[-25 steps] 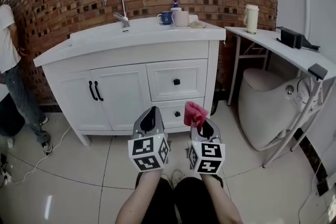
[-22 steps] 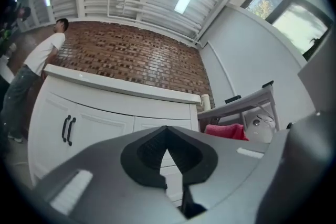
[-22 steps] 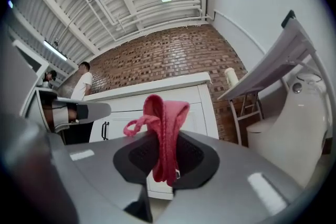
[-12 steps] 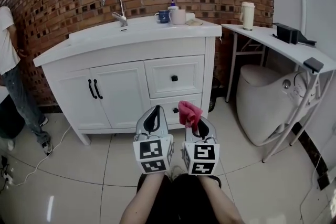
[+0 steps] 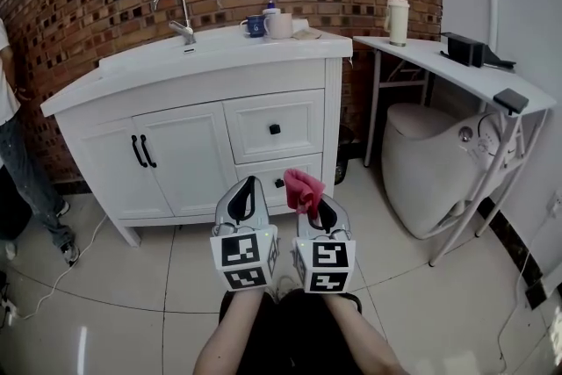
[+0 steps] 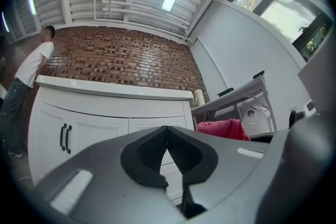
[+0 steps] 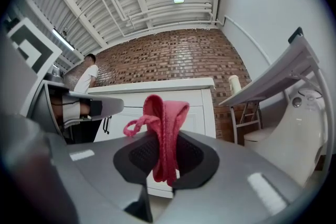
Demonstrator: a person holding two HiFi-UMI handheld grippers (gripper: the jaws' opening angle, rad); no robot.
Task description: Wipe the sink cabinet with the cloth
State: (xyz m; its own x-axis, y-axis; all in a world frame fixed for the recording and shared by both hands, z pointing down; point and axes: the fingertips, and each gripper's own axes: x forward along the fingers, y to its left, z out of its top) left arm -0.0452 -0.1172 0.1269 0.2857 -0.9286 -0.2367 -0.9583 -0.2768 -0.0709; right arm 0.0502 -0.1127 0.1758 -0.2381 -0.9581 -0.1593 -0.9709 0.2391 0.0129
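The white sink cabinet (image 5: 219,132) stands against the brick wall, with two doors at left and two drawers at right; it also shows as the cabinet (image 6: 105,123) and the cabinet (image 7: 194,102). A red cloth (image 5: 303,189) sticks up from my right gripper (image 5: 318,208), which is shut on the cloth (image 7: 164,128). My left gripper (image 5: 246,202) is beside it, shut and holding nothing (image 6: 168,152). Both grippers hover low in front of the cabinet, apart from it.
On the countertop are a faucet (image 5: 176,13), a blue mug (image 5: 255,25), a white cup (image 5: 281,25) and a soap bottle. A white side table (image 5: 457,70) with a tumbler (image 5: 397,20) stands right, a toilet (image 5: 430,167) under it. A person (image 5: 22,162) stands at far left.
The view has shifted so the cabinet sits further left and lower. Both grippers stay side by side, slightly left of before, the right still gripping the cloth.
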